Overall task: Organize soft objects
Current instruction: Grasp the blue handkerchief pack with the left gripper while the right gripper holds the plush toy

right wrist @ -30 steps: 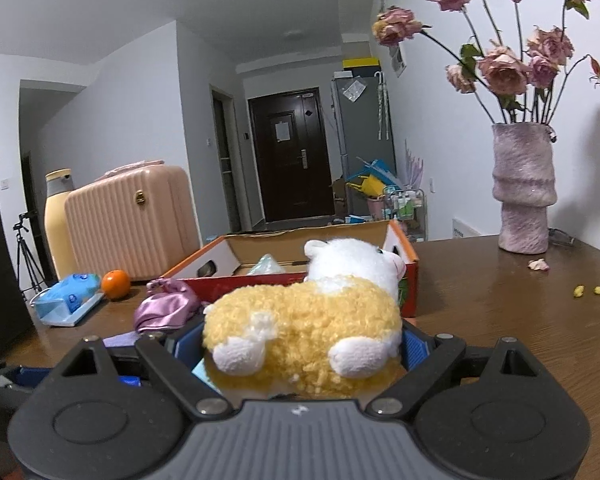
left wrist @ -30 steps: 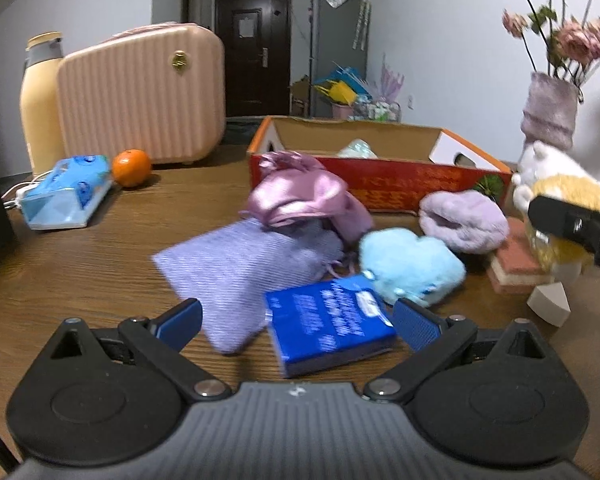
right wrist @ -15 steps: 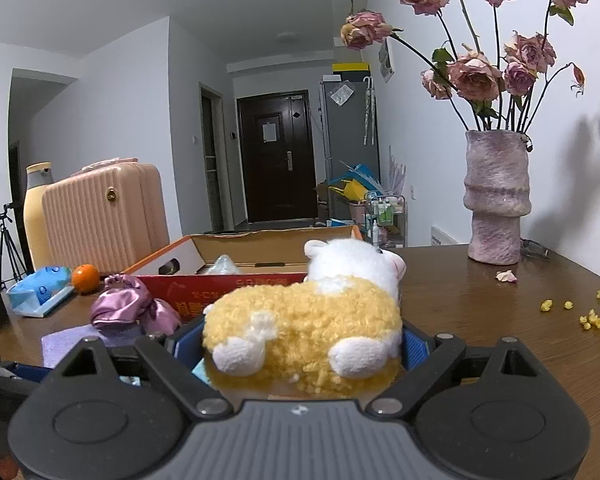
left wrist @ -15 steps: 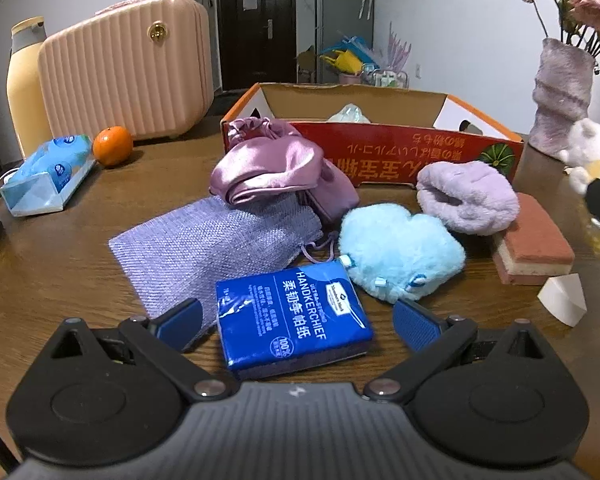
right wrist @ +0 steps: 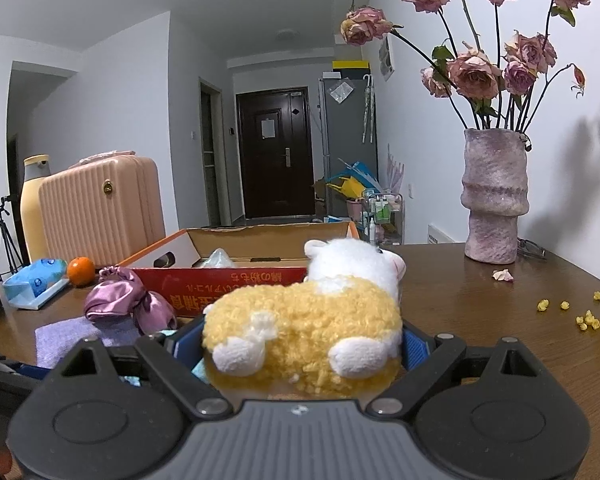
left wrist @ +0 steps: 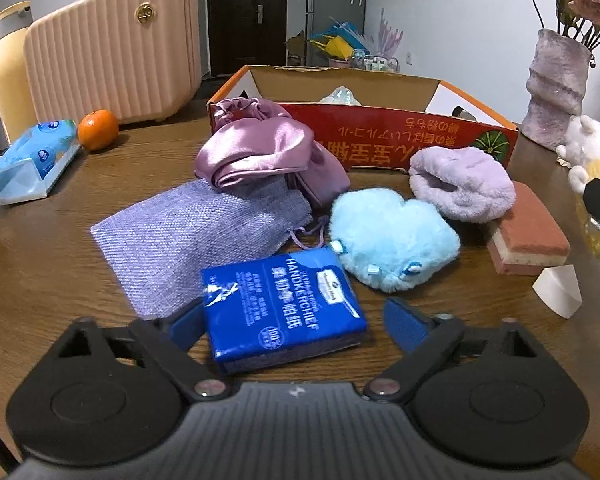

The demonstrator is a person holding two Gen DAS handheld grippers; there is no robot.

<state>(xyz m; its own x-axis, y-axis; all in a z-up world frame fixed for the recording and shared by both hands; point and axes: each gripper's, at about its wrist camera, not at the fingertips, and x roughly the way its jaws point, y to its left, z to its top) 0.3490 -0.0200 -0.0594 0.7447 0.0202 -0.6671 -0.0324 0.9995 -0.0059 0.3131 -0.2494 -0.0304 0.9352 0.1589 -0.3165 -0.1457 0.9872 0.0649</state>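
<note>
My left gripper (left wrist: 296,322) is open, its blue fingers on either side of a blue handkerchief tissue pack (left wrist: 280,308) that lies on the wooden table. Beyond it lie a lilac woven pouch (left wrist: 196,236), a shiny purple satin bag (left wrist: 260,152), a light blue plush (left wrist: 392,236) and a lilac fluffy plush (left wrist: 460,184). An open red cardboard box (left wrist: 380,128) stands behind them. My right gripper (right wrist: 296,344) is shut on a yellow and white plush sheep (right wrist: 312,320), held above the table to the right of the box (right wrist: 236,276).
A brick-coloured sponge (left wrist: 528,232) and a white wedge (left wrist: 560,288) lie at the right. A pink case (left wrist: 112,48), a yellow bottle (left wrist: 8,68), an orange (left wrist: 98,135) and a tissue pack (left wrist: 32,160) stand at the back left. A vase of roses (right wrist: 494,196) stands right.
My left gripper has moved forward and down, so the blue tissue pack now sits between its fingers. The right gripper, still holding the sheep, has shifted slightly to the right.
</note>
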